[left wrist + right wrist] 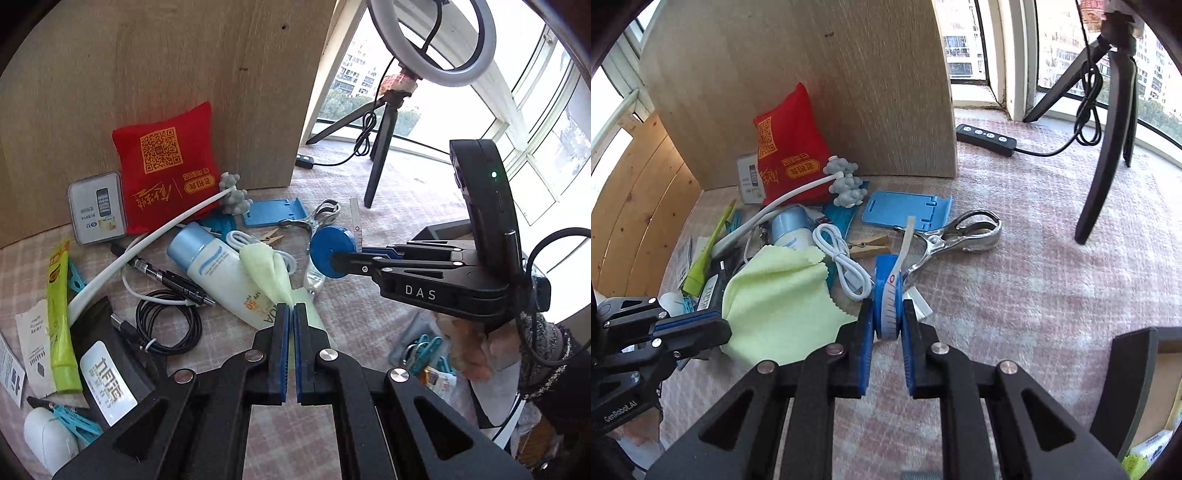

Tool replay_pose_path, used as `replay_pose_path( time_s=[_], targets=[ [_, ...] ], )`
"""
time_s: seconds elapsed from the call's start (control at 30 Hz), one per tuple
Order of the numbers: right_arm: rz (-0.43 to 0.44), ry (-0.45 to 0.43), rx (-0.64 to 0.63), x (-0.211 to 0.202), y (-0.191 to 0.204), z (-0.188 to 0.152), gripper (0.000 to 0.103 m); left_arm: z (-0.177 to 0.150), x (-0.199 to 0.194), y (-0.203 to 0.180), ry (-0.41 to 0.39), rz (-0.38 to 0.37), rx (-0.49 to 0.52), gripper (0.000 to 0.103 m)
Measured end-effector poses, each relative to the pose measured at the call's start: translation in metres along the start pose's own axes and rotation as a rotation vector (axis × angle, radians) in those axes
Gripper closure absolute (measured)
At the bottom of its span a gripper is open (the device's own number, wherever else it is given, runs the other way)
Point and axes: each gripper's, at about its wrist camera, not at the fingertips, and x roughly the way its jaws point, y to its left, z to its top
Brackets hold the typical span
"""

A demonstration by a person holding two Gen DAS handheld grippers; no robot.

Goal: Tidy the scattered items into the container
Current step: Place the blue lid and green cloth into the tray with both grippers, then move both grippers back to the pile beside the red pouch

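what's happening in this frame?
A person is tidying clutter with two handheld tongs. The left tongs are shut on a pale green cloth; the right tongs are shut on a blue tape measure. A red pouch, cables and a lotion bottle lie loose on the mat.

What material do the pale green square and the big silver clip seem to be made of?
Pale green cloth: probably microfibre or similar soft fabric, matte; it folds limply and has zigzag-cut edges. The left gripper holds it with jaws shut.
Silver clip: appears to be metal, polished; it gives bright reflections and looks like thin stamped sheet. Chromed plastic cannot be ruled out.
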Motion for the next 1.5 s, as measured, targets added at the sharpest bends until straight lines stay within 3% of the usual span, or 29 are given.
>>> replay_pose_path(
  time_s=[0.33,0.7,0.83,0.87,0.9,0.93,0.97,1.0,1.23,1.5],
  targets=[
    [-0.078,-0.126,0.065,-0.087,-0.026,-0.031,0.089,0.015,-0.03,-0.061,-0.06,-0.083,0.09,0.101],
    [-0.298,-0.233,0.264,-0.207,-0.126,-0.095,0.089,0.047,0.004,-0.203,-0.07,-0.216,0.287,0.101],
    [-0.367,-0.246,0.332,-0.236,-0.156,-0.122,0.089,0.062,0.022,-0.249,-0.055,-0.268,0.316,0.1],
    [-0.374,-0.251,0.35,-0.242,-0.163,-0.128,0.089,0.064,0.027,-0.258,-0.047,-0.276,0.326,0.092],
    [-0.377,-0.256,0.366,-0.247,-0.169,-0.133,0.083,0.066,0.033,-0.265,-0.028,-0.265,0.331,0.067],
    [-0.384,-0.263,0.387,-0.252,-0.174,-0.139,0.077,0.067,0.038,-0.269,-0.02,-0.252,0.323,0.056],
    [-0.391,-0.276,0.41,-0.259,-0.178,-0.144,0.061,0.068,0.041,-0.271,-0.024,-0.247,0.317,0.056],
    [-0.395,-0.295,0.427,-0.264,-0.182,-0.149,0.053,0.068,0.043,-0.271,-0.022,-0.235,0.314,0.056],
    [-0.405,-0.352,0.415,-0.274,-0.177,-0.153,0.05,0.062,0.035,-0.246,-0.022,-0.185,0.272,0.056],
    [-0.36,-0.318,0.245,-0.243,-0.136,-0.141,0.05,0.028,0.005,-0.19,-0.054,-0.065,0.215,0.056]
  ],
)
